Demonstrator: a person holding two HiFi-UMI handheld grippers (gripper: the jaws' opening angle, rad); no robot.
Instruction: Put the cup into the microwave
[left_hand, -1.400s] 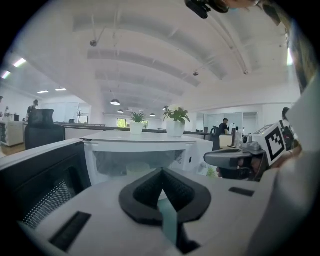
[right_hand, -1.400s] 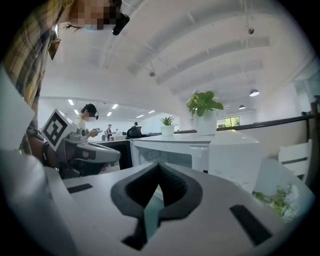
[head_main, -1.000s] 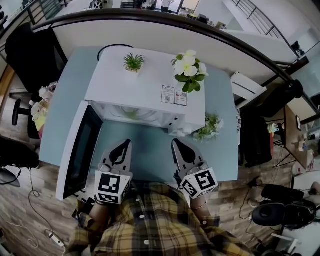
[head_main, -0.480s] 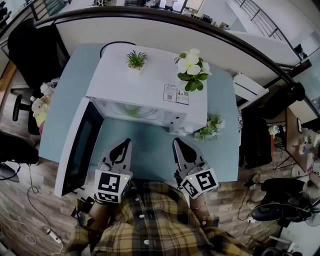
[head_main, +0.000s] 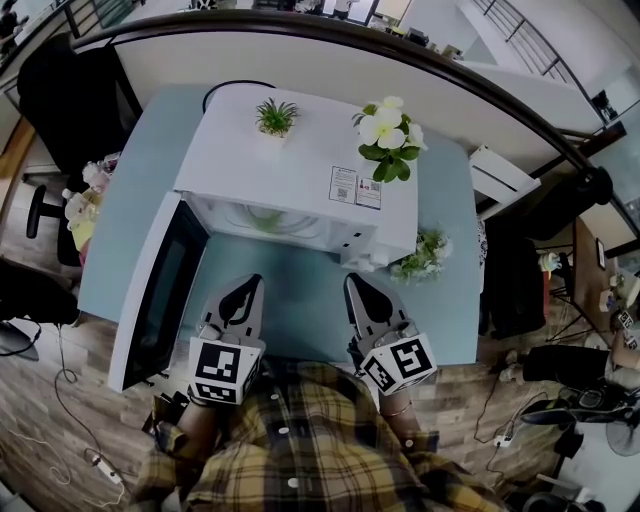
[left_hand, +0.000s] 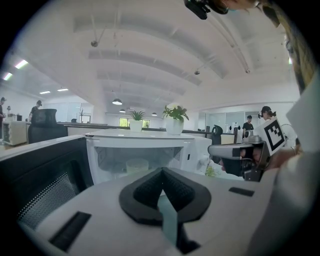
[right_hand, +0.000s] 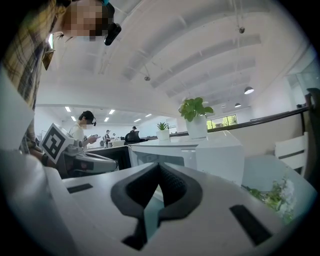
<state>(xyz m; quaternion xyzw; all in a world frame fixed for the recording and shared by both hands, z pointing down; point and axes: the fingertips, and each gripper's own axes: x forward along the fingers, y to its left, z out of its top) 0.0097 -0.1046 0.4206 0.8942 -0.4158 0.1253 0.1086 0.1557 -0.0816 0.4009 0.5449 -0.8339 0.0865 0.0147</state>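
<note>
Pale blue table, with a white microwave set on it toward the far edge. The microwave's door is swung fully open to the left, dark glass facing in. The cup is pale and sits upright inside the cavity, on the floor of the oven. It is clearest in the left gripper view and only a faint greenish shape from the head view.

On top of the microwave are a small spiky plant at the back and a white-flowered plant to the right, with two printed stickers near the front edge. More greenery lies on the table just beside the microwave's right front corner.

Left gripper is low over the table in front of the open cavity, well apart from the cup, jaws pressed together, nothing between them. Right gripper is alongside it, jaws likewise closed tip to tip and empty. A plaid shirt fills the near edge of the head view.
</note>
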